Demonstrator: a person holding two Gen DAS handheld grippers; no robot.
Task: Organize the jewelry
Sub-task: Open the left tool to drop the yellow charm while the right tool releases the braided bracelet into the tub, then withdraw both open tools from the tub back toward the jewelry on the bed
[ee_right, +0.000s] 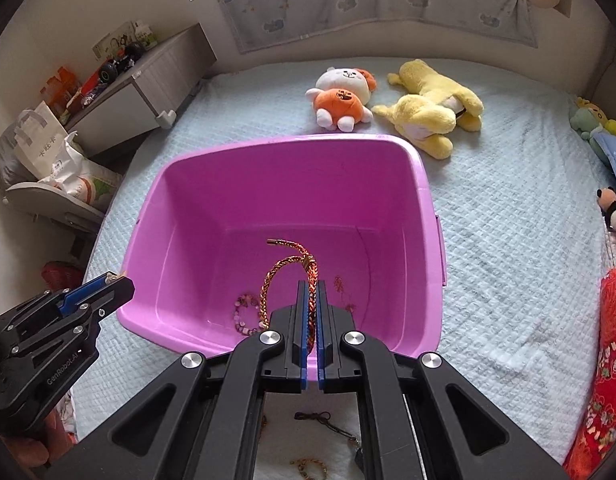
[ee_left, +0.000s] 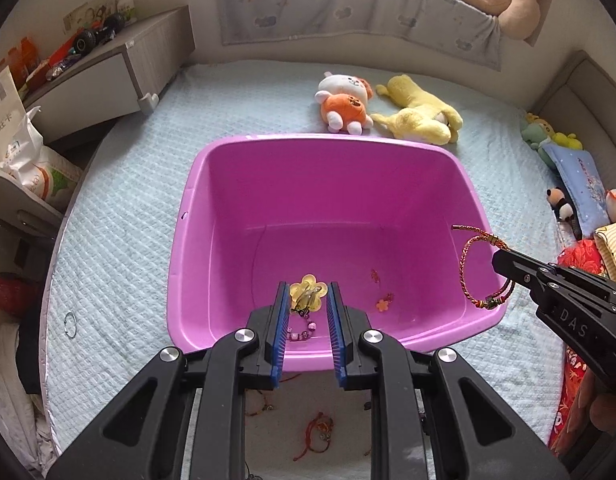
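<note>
A purple plastic bin stands on the bed. My left gripper hangs over its near left side, shut on a yellow flower clip. A pink bead strand shows below it; I cannot tell whether the two are joined. My right gripper is over the bin's near right side, shut on a red-and-gold braided bracelet that loops out of the pads. Small red and orange pieces lie on the bin floor.
More cord bracelets lie on a white cloth below the grippers. Plush toys lie beyond the bin. A metal ring lies on the quilt at left. A cabinet and bags stand at left, red fabric at right.
</note>
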